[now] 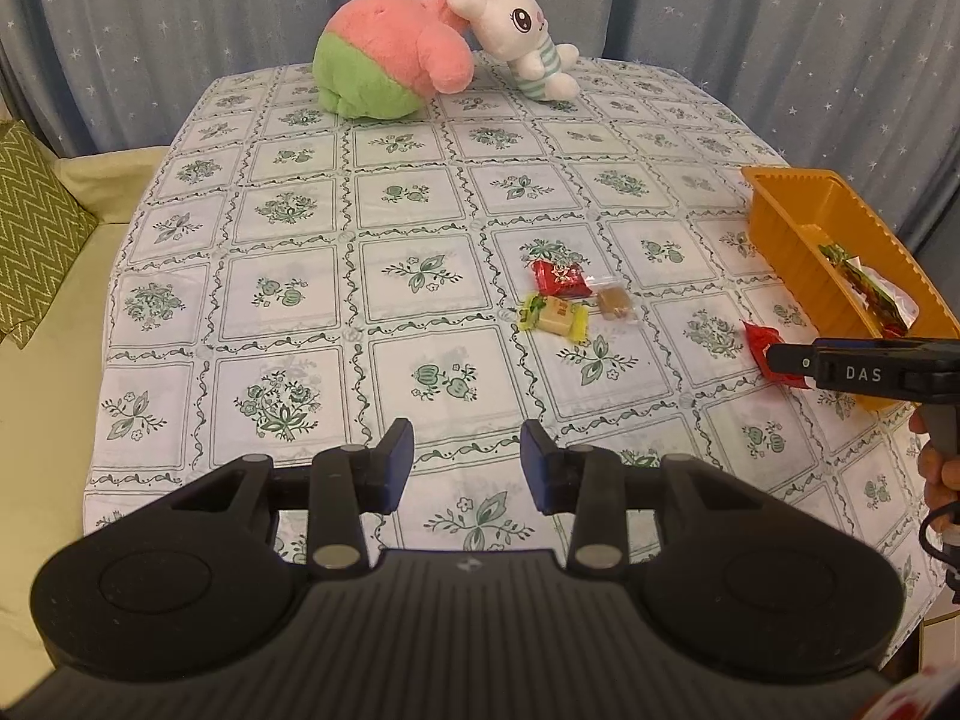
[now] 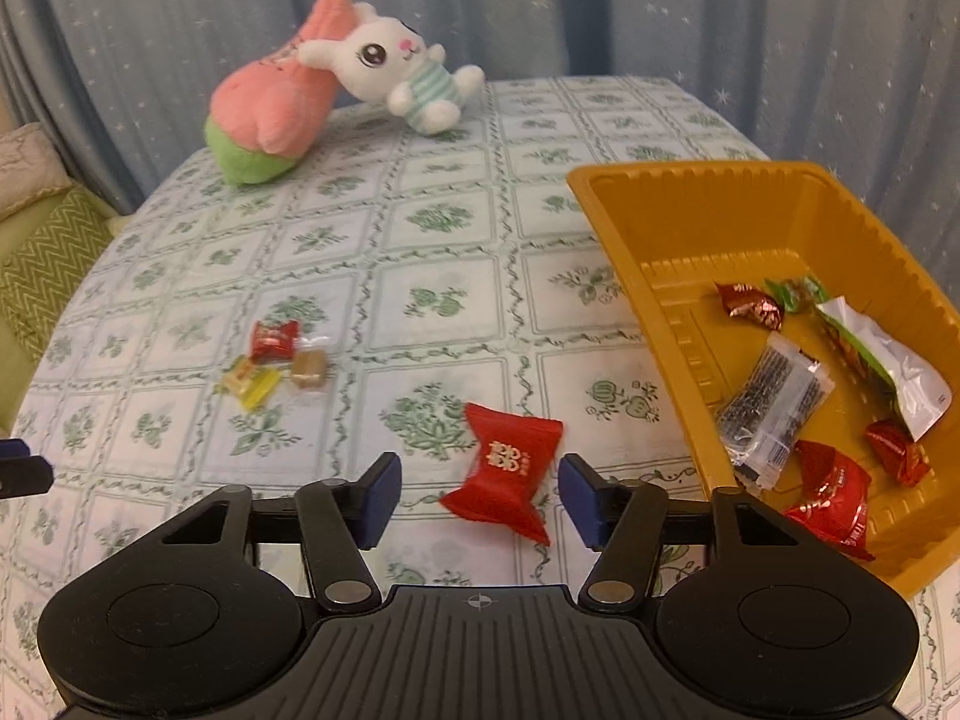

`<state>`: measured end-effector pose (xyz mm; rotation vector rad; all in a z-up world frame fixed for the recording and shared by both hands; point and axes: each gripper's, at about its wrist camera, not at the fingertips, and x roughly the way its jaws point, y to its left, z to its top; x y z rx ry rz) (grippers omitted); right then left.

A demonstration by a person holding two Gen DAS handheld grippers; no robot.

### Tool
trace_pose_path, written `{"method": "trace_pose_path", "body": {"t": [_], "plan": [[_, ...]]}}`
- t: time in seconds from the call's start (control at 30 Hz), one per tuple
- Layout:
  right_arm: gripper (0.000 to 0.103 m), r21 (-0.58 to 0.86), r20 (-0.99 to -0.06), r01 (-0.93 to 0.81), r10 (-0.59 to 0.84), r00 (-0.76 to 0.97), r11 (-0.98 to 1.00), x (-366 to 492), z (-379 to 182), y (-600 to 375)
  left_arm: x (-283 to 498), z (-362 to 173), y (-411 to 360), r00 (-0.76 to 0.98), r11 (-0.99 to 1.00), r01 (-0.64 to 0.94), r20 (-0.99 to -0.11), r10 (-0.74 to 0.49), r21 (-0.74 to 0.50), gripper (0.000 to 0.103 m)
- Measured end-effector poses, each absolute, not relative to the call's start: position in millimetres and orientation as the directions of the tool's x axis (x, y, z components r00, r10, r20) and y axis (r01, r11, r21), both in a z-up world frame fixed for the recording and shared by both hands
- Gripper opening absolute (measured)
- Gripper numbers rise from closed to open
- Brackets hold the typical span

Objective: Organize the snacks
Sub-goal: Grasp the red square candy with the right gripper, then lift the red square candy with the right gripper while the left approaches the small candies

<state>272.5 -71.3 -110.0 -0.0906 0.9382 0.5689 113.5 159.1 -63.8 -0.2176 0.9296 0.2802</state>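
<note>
Over on the left wrist view: left gripper (image 1: 467, 461) hovering above the counter (image 1: 420, 192), jaws slightly apart with nothing between them, just flowered tablecloth underneath. Little cluster of three candies mid-counter, well ahead of the jaws: small red candy (image 1: 559, 278), yellow-wrapped candy (image 1: 552, 315) touching it from below, clear-wrapped brown candy (image 1: 613, 303) just beside both. Orange tray (image 1: 798, 210) off at the right edge, a few wrappers showing over its near wall, hard to sort from this angle. Right gripper (image 1: 780, 358) poking in from the right, side-on, over a big red candy (image 1: 762, 341) just beside the tray. Pink plush (image 1: 390, 54) and white bunny plush (image 1: 528, 36) leaning together at the far end.

Right wrist view next: right gripper (image 2: 479, 495) low over the counter (image 2: 420, 228), jaws open, big red candy (image 2: 507, 474) lying flat between the pads, neither pad touching it. Orange tray (image 2: 606, 192) just right of that, tilted in frame, near half holding the loot: three red foil candies (image 2: 831, 492), a dark-speckled clear packet (image 2: 774, 402), a green-and-white pouch (image 2: 888, 372), and a small green candy (image 2: 795, 291) at the back. Far half of the tray bare. Same three-candy cluster off to the left: red (image 2: 274, 341), yellow (image 2: 251, 383), brown (image 2: 309, 369). Both plushies (image 2: 372, 60) up at the far end.
</note>
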Motion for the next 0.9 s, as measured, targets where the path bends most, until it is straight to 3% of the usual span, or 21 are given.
{"method": "trace_pose_path", "body": {"t": [0.53,0.9], "plan": [[0.033,0.126,-0.825,-0.489,0.365,0.432,0.863,292.3,-132.8,-57.3,132.0,-70.2,161.1,0.568,0.951,-0.3,-0.815,0.116,-0.074,0.035],[0.026,0.122,-0.816,-0.513,0.379,0.435,0.85,292.4,-131.6,-55.1,153.4,-78.2,146.9,0.573,0.965,-0.245,-0.816,0.067,-0.092,0.035]]}}
